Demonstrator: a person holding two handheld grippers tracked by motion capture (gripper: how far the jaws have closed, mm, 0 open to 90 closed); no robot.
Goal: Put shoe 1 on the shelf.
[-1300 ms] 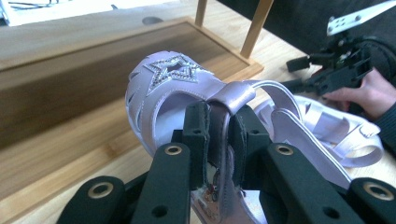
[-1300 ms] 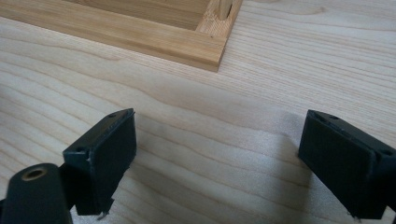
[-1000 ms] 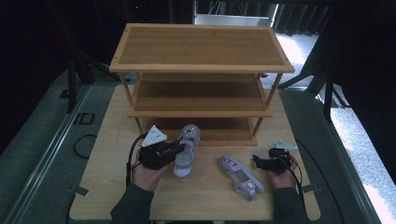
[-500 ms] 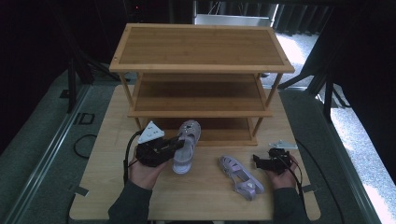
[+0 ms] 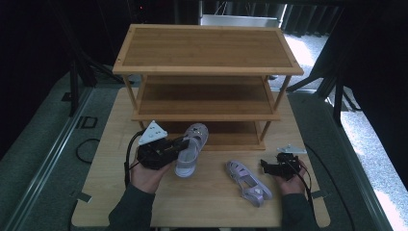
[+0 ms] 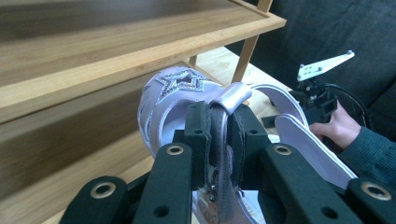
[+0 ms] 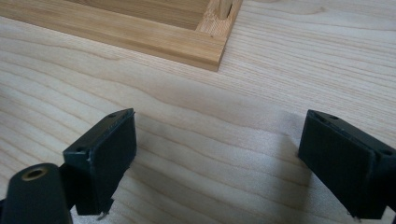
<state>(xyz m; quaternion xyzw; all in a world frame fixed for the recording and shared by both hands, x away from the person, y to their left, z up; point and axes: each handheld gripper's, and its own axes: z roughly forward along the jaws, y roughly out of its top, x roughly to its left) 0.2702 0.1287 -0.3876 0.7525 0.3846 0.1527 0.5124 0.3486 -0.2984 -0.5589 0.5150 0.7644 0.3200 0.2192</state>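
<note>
Three-tier bamboo shoe rack with slatted wooden shelves [image 5: 207, 48] stands at the back of the pale wooden worktop [image 5: 202, 207], its lowest shelf just above the worktop surface. Two lilac strappy child's sandals are the work items. One lilac sandal with a glittery star on the toe [image 5: 189, 149] is lifted and tilted, toe pointing at the rack's bottom tier, just in front of that shelf's front edge. The left gripper [image 5: 179, 144] is clamped on this sandal's back strap; the left gripper view has the strap [image 6: 223, 140] pinched between both black jaws, star toe [image 6: 182, 83] close under the middle shelf edge. The second lilac sandal [image 5: 249, 182] lies flat on the worktop, right of centre, apart from the rack. The right gripper [image 5: 268, 167] rests just beside that sandal's heel end, jaws wide apart and holding nothing, bare worktop between them in the right gripper view [image 7: 219, 154].

Step in hand, judged: carrying the first sandal into the bottom tier. Next move likely needs lowering the toe, sliding it forward under the middle shelf, then letting go.
</note>
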